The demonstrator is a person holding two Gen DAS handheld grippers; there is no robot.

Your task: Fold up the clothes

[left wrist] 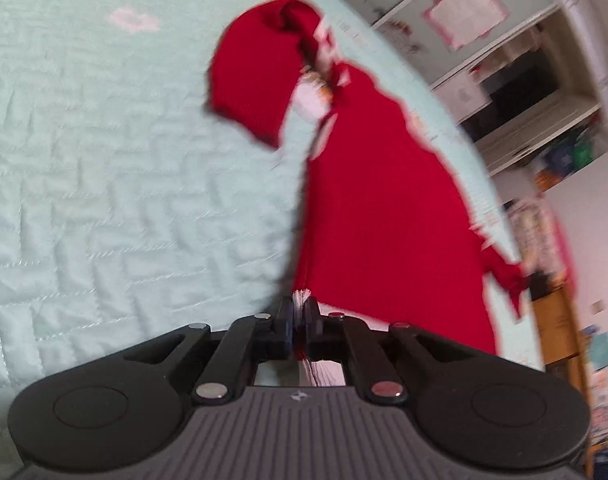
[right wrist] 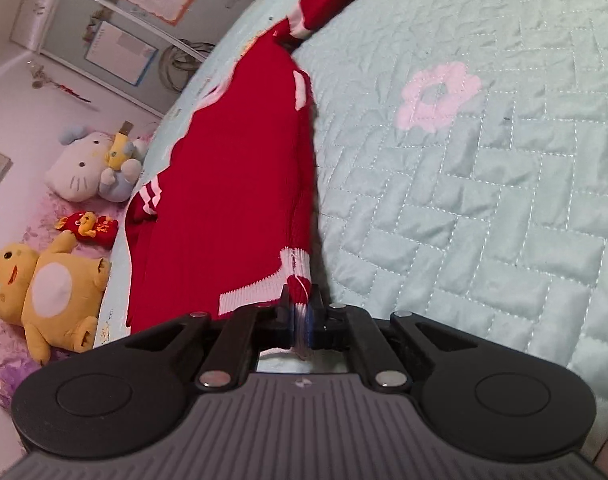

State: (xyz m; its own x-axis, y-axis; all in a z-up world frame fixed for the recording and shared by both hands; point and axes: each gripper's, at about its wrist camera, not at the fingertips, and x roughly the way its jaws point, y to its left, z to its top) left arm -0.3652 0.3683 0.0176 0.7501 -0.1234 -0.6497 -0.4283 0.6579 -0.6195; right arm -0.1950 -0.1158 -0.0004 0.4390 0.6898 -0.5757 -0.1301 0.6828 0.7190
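Note:
A red knitted sweater with white stripes lies on a pale green quilted bedspread. In the left wrist view my left gripper is shut on its white-trimmed edge, and a red sleeve curls away at the far end. In the right wrist view my right gripper is shut on another red and white corner of the sweater, whose body stretches away from the fingers. A striped sleeve runs off toward the top.
The bedspread carries a pink flower patch. Beyond the bed's edge sit a yellow plush toy, a white cat plush and a small red plush. Shelves line the wall.

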